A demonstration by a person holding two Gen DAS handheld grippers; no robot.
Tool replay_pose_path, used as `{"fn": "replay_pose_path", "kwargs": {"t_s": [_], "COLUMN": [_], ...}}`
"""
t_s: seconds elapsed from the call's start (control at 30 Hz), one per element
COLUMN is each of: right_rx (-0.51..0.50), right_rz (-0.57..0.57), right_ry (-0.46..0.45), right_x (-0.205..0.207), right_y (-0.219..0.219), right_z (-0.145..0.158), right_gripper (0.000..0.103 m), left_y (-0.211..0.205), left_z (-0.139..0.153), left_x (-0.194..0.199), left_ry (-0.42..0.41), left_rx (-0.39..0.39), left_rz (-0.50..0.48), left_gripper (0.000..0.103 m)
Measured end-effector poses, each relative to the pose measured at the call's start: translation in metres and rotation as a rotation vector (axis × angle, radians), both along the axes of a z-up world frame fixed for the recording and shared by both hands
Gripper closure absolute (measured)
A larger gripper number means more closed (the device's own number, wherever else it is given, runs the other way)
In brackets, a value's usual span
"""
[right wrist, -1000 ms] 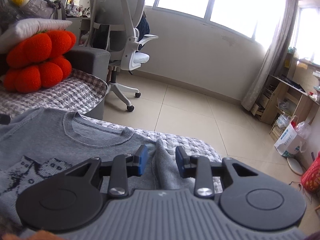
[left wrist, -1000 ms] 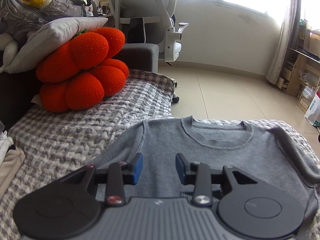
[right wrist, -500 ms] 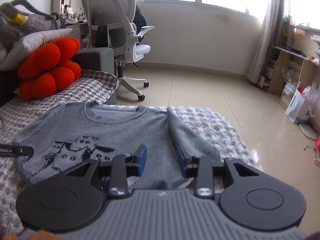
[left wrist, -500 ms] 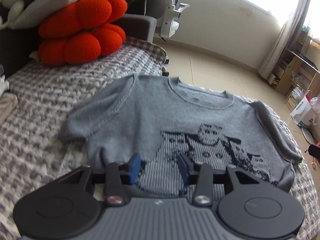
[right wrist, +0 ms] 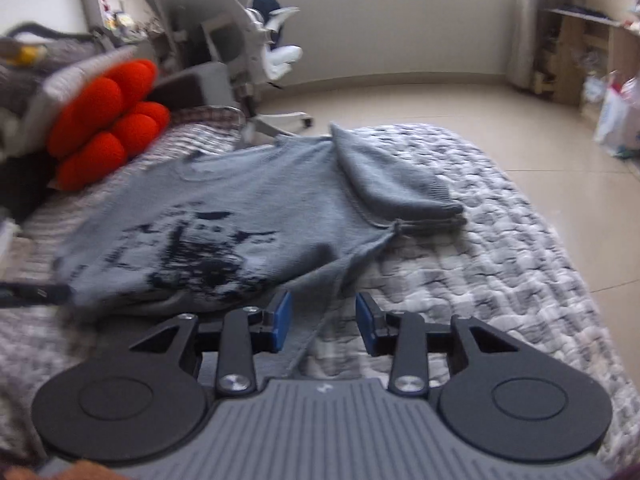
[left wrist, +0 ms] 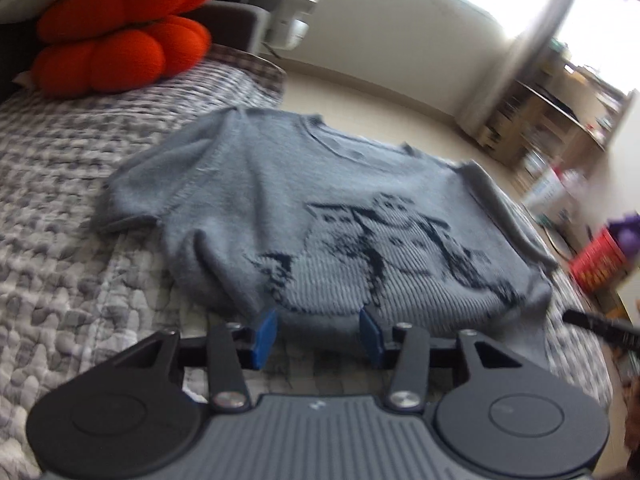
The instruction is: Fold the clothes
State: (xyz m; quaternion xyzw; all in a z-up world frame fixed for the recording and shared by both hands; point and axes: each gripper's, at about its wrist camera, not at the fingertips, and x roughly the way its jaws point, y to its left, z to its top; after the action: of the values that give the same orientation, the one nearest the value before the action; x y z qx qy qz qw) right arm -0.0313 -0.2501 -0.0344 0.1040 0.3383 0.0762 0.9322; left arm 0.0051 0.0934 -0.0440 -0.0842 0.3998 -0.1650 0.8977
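A grey knit sweater with a dark owl pattern lies front up on the quilted grey bed cover, neck away from me. It also shows in the right wrist view, its right sleeve folded beside the body. My left gripper is open just short of the sweater's near hem, left of centre. My right gripper is open over the near right corner of the hem, with a fold of cloth lying between the jaws, not pinched.
An orange lobed cushion and pillows sit at the bed's far left. A white office chair stands on the tiled floor beyond. Shelves and bags line the right wall. The bed edge drops off on the right.
Both grippers have pulled back toward me from the collar and shoulder to the sweater's near hem. Both stay open. The sweater now lies with its whole front in view.
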Motion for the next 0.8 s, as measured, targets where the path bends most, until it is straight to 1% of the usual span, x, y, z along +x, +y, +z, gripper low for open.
{"fn": "replay_pose_path", "kwargs": {"t_s": [0.03, 0.13, 0.23, 0.33, 0.43, 0.53, 0.63, 0.67, 0.7, 0.73, 0.77, 0.8], "right_rx": [0.036, 0.115, 0.116, 0.128, 0.151, 0.164, 0.154, 0.157, 0.163, 0.168, 0.172, 0.183], "right_rz": [0.023, 0.094, 0.176, 0.279, 0.369, 0.410, 0.403, 0.396, 0.389, 0.385, 0.378, 0.370], "right_ry": [0.009, 0.053, 0.099, 0.138, 0.169, 0.195, 0.168, 0.158, 0.149, 0.139, 0.126, 0.109], "right_x": [-0.002, -0.007, -0.013, -0.019, -0.026, -0.029, -0.033, -0.033, -0.033, -0.032, -0.032, -0.031], "right_y": [-0.004, -0.009, -0.001, 0.010, 0.020, 0.031, 0.039, 0.040, 0.040, 0.039, 0.037, 0.036], "right_z": [0.000, -0.002, -0.007, -0.011, -0.015, -0.022, -0.022, -0.021, -0.020, -0.019, -0.017, -0.015], "right_gripper": [0.058, 0.058, 0.058, 0.058, 0.058, 0.057, 0.056, 0.058, 0.066, 0.080, 0.086, 0.088], "left_y": [-0.001, -0.007, -0.018, -0.032, -0.040, -0.042, -0.043, -0.042, -0.042, -0.042, -0.042, -0.042], "left_z": [-0.002, -0.007, -0.011, -0.013, -0.014, -0.015, -0.014, -0.013, -0.012, -0.009, -0.007, -0.005], "left_x": [0.001, 0.005, 0.006, 0.004, 0.004, 0.006, 0.009, 0.009, 0.009, 0.008, 0.008, 0.008], "left_ry": [0.009, 0.038, 0.056, 0.052, 0.063, 0.064, 0.048, 0.037, 0.019, -0.004, -0.028, -0.051], "left_rx": [0.003, 0.012, 0.021, 0.053, 0.049, 0.036, 0.021, 0.015, 0.010, 0.008, 0.005, -0.003], "left_rz": [-0.025, -0.087, -0.152, -0.227, -0.284, -0.273, -0.229, -0.213, -0.201, -0.191, -0.180, -0.168], "left_gripper": [0.056, 0.055, 0.055, 0.055, 0.054, 0.054, 0.054, 0.054, 0.054, 0.054, 0.054, 0.054]}}
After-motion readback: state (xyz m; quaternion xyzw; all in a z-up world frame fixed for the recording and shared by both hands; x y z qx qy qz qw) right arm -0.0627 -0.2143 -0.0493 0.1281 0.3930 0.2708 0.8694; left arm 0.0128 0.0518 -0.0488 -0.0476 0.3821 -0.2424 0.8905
